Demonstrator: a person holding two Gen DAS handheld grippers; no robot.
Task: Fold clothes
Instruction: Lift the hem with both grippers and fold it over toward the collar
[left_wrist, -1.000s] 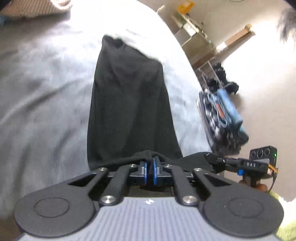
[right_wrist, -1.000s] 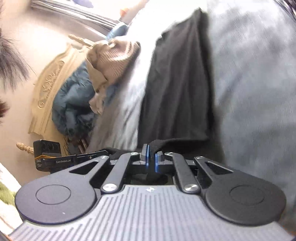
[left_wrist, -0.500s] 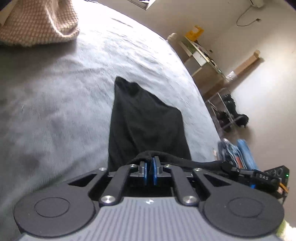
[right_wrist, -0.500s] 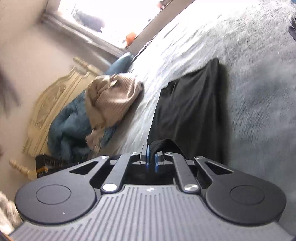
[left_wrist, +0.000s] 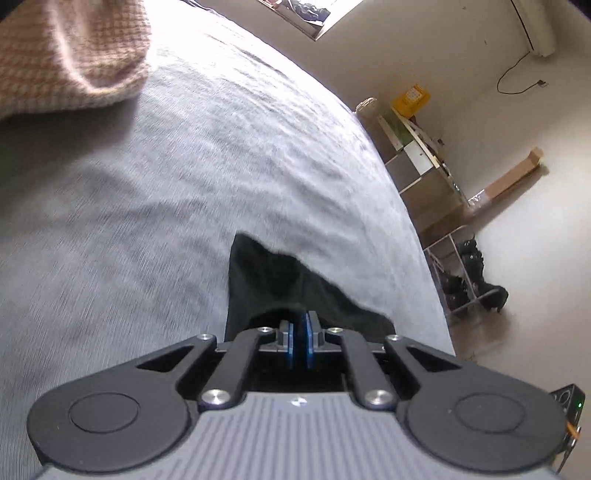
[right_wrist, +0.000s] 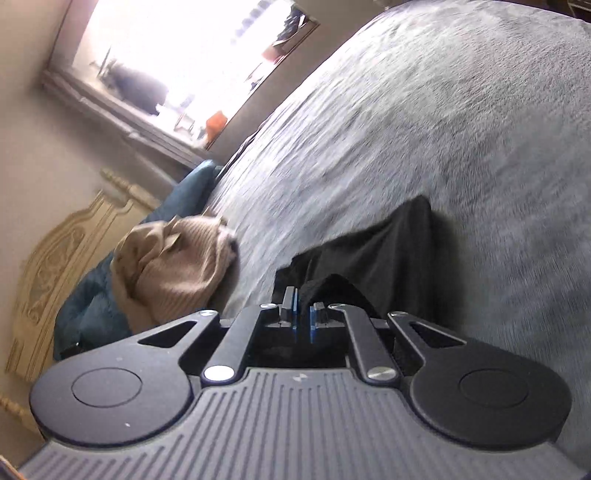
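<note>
Slippage is the worry we see first: both grippers pinch only a thin lip of the black garment (left_wrist: 284, 284), and if one hand runs ahead of the other the hem could pull out of the pads or the fold could land crooked. The left gripper (left_wrist: 300, 334) has its blue pads pressed together on a bunched edge of the cloth, and the right gripper (right_wrist: 303, 308) likewise nips a raised hump of the same fabric between its fingers. Dragging is the second risk, in our judgement: the fuzzy grey bedspread (left_wrist: 184, 192) looks grippy, so the trailing layer may catch and wrinkle instead of sliding flat. In the left wrist view the garment lies on the bed straight ahead at twelve o'clock from the jaws, narrowing to a point away from us; in the right wrist view it spreads from the jaws toward one o'clock. It is matte black, soft and limp, apparently already doubled into a long narrow strip, with no print we can make out. A beige knit (right_wrist: 173, 266) sits well apart at nine o'clock in the right view, and motion blur softens the details.
</note>
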